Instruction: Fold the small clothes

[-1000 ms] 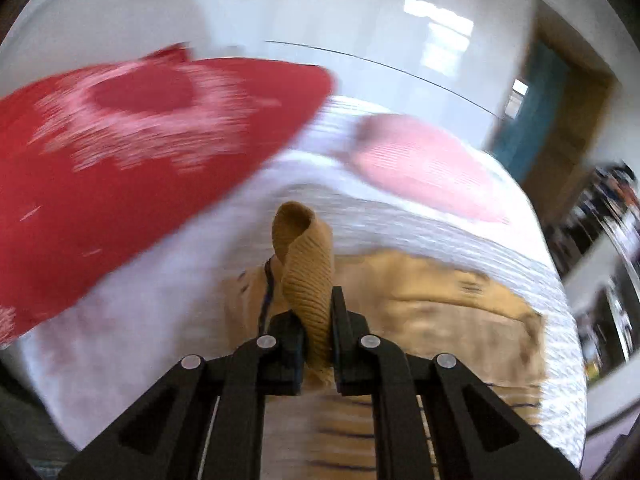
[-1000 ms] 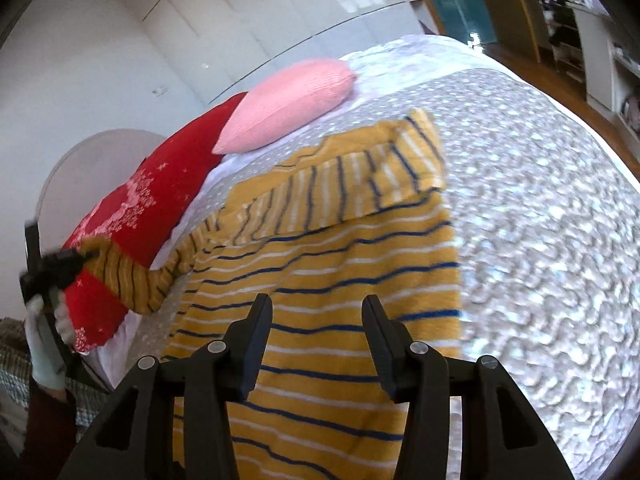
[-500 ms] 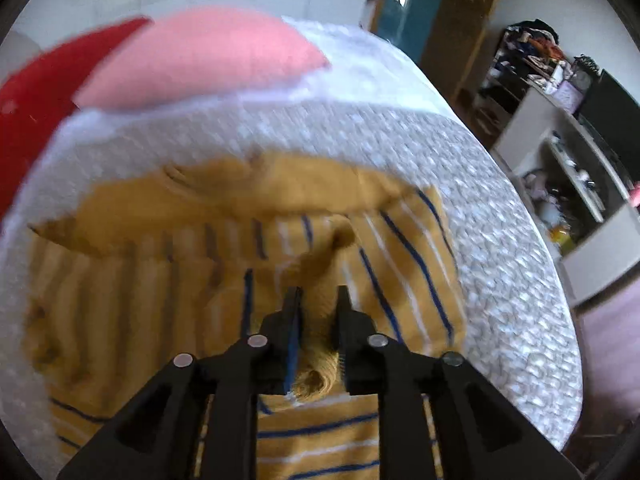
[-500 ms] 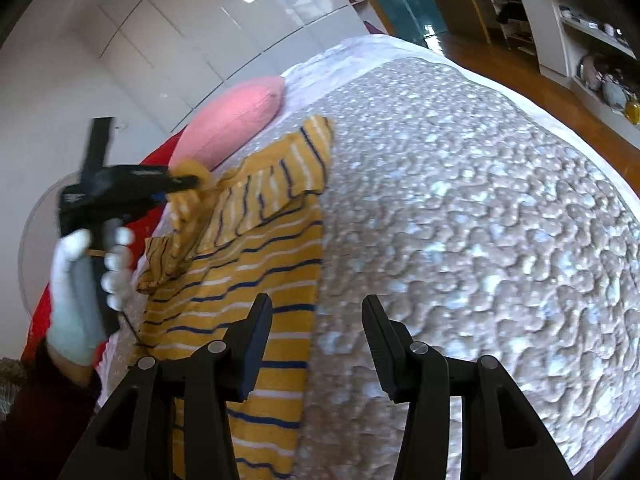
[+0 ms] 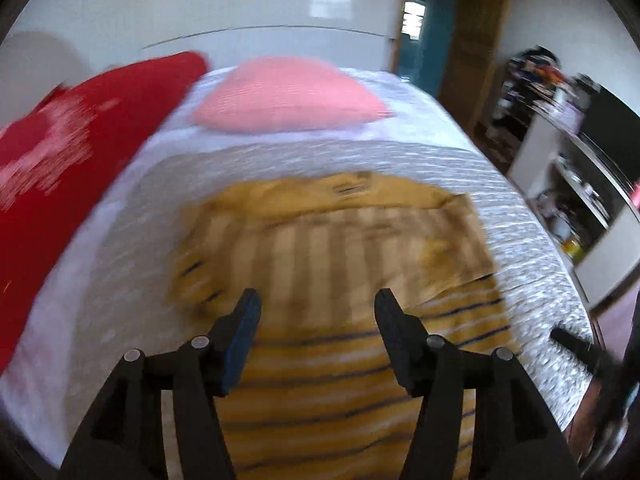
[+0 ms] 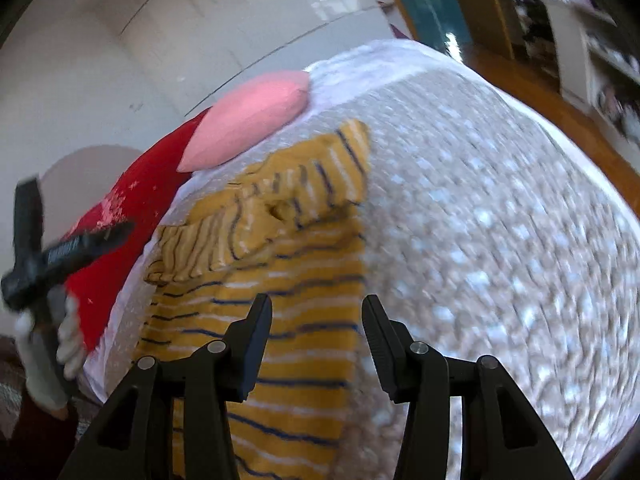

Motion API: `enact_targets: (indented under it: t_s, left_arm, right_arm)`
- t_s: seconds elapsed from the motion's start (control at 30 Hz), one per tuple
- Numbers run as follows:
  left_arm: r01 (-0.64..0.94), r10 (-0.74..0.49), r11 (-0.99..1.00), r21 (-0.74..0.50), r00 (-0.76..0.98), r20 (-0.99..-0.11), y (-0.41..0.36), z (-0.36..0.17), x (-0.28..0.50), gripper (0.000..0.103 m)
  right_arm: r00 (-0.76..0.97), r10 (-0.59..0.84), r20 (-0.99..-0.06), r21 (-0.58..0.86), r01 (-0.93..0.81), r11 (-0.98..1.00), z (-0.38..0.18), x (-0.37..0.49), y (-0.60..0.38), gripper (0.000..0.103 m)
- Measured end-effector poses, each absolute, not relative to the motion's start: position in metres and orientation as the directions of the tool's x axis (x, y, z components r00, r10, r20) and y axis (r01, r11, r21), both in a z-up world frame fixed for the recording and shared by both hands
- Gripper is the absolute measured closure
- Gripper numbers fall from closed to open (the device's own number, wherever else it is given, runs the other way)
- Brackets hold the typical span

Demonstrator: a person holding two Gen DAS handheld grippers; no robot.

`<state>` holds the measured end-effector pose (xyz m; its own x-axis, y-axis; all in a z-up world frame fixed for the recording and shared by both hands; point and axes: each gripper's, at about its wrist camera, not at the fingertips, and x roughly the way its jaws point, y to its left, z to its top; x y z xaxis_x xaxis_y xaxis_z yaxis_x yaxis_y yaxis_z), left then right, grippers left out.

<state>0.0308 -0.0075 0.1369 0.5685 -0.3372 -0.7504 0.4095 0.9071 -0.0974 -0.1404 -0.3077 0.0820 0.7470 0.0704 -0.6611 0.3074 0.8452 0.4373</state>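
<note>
Grippers both gaping, nothing held: left gripper (image 5: 316, 304) and right gripper (image 6: 316, 312) hover above one yellow striped sweater (image 6: 280, 280) lying flat on the quilted bed (image 6: 480, 220), both sleeves folded across its chest, one pink pillow (image 5: 288, 96) and one red pillow (image 5: 80, 128) beyond.

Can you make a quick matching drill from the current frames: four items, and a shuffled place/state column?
Items:
1. left gripper
2. striped sweater
3. pink pillow
4. red pillow

States:
A. at the head of the bed, centre
B. open, holding nothing
C. flat on the quilt, sleeves folded across the chest
D. at the bed's left edge, white pattern

Pairs: 1-B, 2-C, 3-A, 4-D
</note>
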Motion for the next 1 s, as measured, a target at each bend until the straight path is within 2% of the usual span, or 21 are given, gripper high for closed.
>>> enact_targets:
  t_s: [0.13,0.23,0.43,0.47,0.5,0.53,0.6,0.7,0.73,0.8,0.9,0.93,1.0]
  left_arm:
    - [0.270,-0.335,0.939,-0.214,0.569,-0.751,0.080,0.137,0.012,0.044]
    - [0.173,-0.320,0.947,-0.271,0.599,-0.734,0.130,0.133,-0.011,0.040]
    - [0.064,-0.300,0.942,-0.329,0.600,-0.742,0.180,0.105,-0.035,0.039]
    - [0.057,-0.302,0.940,-0.335,0.596,-0.744,0.184,0.101,-0.036,0.039]
    - [0.052,-0.303,0.939,-0.340,0.592,-0.747,0.187,0.096,-0.035,0.039]
    - [0.046,-0.301,0.939,-0.341,0.587,-0.751,0.189,0.091,-0.034,0.039]
    - [0.035,-0.296,0.940,-0.340,0.578,-0.760,0.190,0.080,-0.031,0.039]
    - [0.028,-0.304,0.938,-0.347,0.552,-0.776,0.185,0.065,-0.026,0.039]
    - [0.034,-0.311,0.936,-0.350,0.541,-0.781,0.180,0.059,-0.024,0.039]
    - [0.052,-0.316,0.939,-0.340,0.522,-0.792,0.169,0.052,-0.025,0.039]
    - [0.083,-0.318,0.943,-0.321,0.497,-0.807,0.155,0.042,-0.026,0.039]
    - [0.094,-0.319,0.945,-0.314,0.484,-0.815,0.150,0.037,-0.026,0.039]
    - [0.115,-0.326,0.944,-0.308,0.460,-0.826,0.141,0.030,-0.028,0.039]
  right_arm:
    - [0.742,0.072,-0.666,0.395,0.270,0.878,0.096,-0.091,-0.298,0.052]
    - [0.713,0.044,-0.700,0.339,0.277,0.899,0.092,-0.041,-0.290,0.052]
    - [0.551,-0.025,-0.834,0.191,0.331,0.924,0.043,0.045,-0.276,0.053]
    - [0.536,-0.006,-0.844,0.199,0.325,0.925,0.037,0.051,-0.275,0.074]
    - [0.539,0.013,-0.842,0.213,0.309,0.927,0.037,0.053,-0.274,0.087]
    - [0.544,0.033,-0.839,0.225,0.290,0.930,0.040,0.054,-0.272,0.090]
    - [0.576,0.035,-0.816,0.232,0.272,0.934,0.054,0.052,-0.273,0.091]
    - [0.585,-0.064,-0.808,0.168,0.333,0.928,0.069,0.052,-0.287,0.093]
    - [0.568,-0.131,-0.812,0.120,0.382,0.916,0.071,0.054,-0.296,0.102]
    - [0.531,-0.238,-0.814,0.036,0.454,0.890,0.070,0.057,-0.308,0.102]
    - [0.517,-0.209,-0.830,0.073,0.472,0.879,0.067,0.050,-0.321,0.101]
    - [0.536,-0.176,-0.826,0.109,0.457,0.883,0.069,0.042,-0.322,0.097]
    - [0.561,-0.119,-0.819,0.155,0.416,0.896,0.074,0.021,-0.318,0.079]
